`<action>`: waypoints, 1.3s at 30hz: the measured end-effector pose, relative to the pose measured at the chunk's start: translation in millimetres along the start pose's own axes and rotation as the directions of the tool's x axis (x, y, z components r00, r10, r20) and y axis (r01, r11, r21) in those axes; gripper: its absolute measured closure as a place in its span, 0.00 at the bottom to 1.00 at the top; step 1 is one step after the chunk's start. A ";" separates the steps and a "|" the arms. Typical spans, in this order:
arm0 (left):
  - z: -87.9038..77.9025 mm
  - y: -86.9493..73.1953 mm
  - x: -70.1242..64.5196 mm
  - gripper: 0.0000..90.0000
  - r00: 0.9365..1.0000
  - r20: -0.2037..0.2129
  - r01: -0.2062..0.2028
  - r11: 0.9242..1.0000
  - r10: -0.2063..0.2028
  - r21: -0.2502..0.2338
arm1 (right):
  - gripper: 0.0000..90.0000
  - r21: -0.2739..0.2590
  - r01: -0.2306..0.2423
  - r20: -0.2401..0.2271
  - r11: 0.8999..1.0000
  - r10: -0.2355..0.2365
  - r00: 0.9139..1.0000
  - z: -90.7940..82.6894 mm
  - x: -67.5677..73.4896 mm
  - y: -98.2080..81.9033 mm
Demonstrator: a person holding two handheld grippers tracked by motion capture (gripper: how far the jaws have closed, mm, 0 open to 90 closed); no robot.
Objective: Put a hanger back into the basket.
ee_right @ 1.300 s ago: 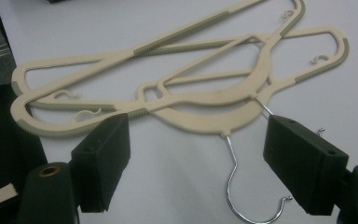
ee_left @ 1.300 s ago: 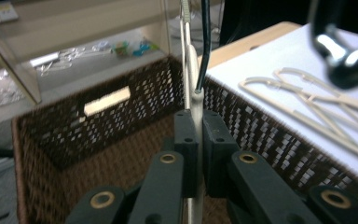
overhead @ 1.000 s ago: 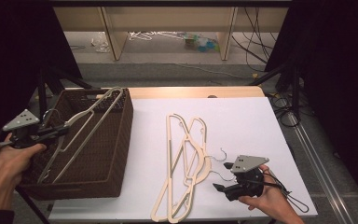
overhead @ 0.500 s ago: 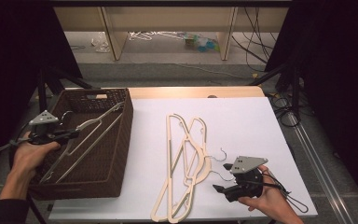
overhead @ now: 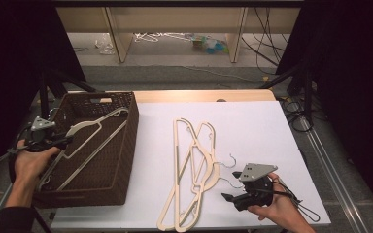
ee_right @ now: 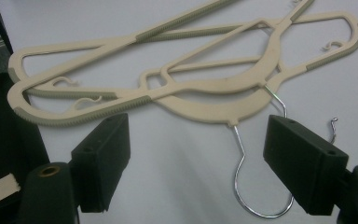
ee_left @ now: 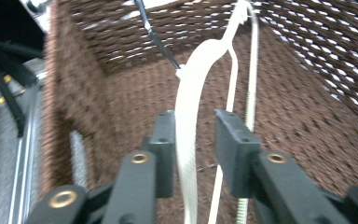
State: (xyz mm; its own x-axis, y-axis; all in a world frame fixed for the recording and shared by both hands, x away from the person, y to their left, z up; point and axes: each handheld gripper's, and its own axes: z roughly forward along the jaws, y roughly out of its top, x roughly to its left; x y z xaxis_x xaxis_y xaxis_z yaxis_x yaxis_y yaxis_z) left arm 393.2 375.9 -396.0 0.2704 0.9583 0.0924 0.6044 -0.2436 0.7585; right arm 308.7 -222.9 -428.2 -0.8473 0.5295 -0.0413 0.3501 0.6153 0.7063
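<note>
Left gripper lets a cream hanger go into the wicker basket

At nine o'clock in the high view, the left gripper hangs over the brown wicker basket; its jaws have just been opening, and the released hanger sits between the parted pads, one pad perhaps grazing it, leaning from the basket floor up toward the rim at one o'clock, low enough to settle rather than drop. The right gripper waits at five o'clock on the white table, jaws spread wide and empty, aimed at the remaining hangers and their wire hook, likely the next pick.
</note>
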 end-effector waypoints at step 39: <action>-51.4 3.4 -204.2 0.23 0.890 0.418 0.031 0.891 0.181 -0.452 | 0.25 -0.078 -0.095 0.072 0.992 0.101 0.992 2.2 -6.7 -8.7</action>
State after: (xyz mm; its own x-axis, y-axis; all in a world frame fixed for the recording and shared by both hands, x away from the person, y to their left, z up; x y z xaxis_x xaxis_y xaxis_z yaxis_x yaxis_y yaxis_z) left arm 301.5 187.0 -379.0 0.6635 0.7465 -0.0501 0.2083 -0.1200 0.9707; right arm 312.2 -230.5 -435.7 -0.7768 0.6294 -0.0206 0.3969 0.5147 0.7600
